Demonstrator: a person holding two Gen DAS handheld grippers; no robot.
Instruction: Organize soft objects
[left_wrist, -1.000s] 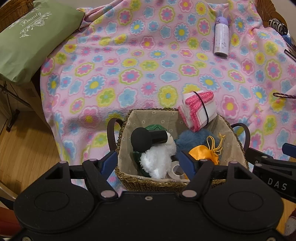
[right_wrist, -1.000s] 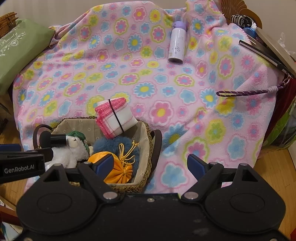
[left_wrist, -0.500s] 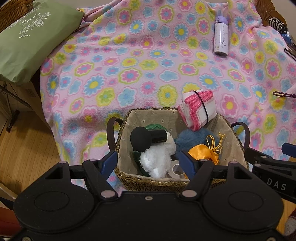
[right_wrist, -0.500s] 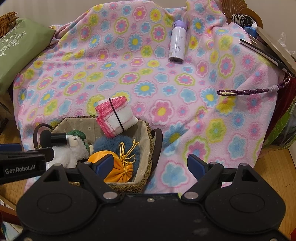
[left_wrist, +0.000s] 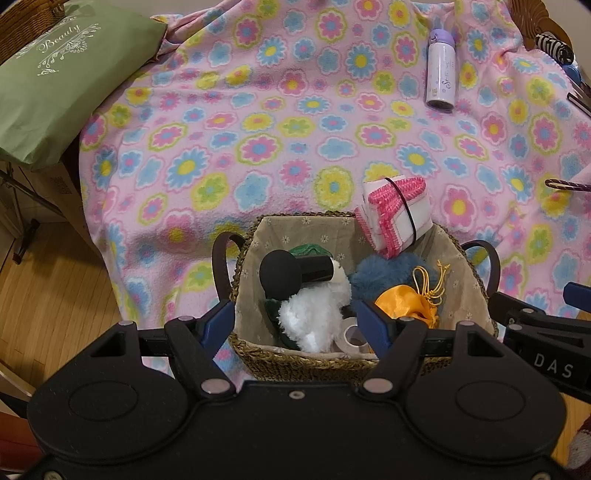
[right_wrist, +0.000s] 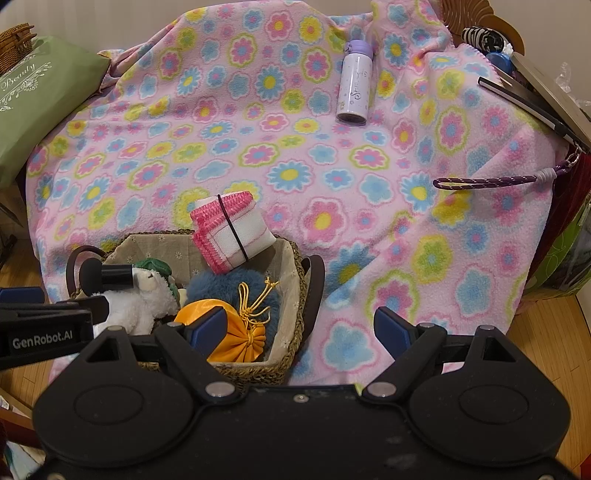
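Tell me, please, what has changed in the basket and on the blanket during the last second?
Nothing visibly changed. The left gripper and right gripper stay open and empty, holding still near the basket. The pink cloth bundle still leans on the basket's far rim, and the bottle still lies on the blanket.

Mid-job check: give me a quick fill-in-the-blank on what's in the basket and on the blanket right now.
1. The orange pouch lies inside the woven ____.
2. The folded pink-edged cloth is bound by a black ____.
3. The purple-capped bottle lies on the flowered ____.
4. Both grippers' fingers hold ____.

Missing words: basket; band; blanket; nothing
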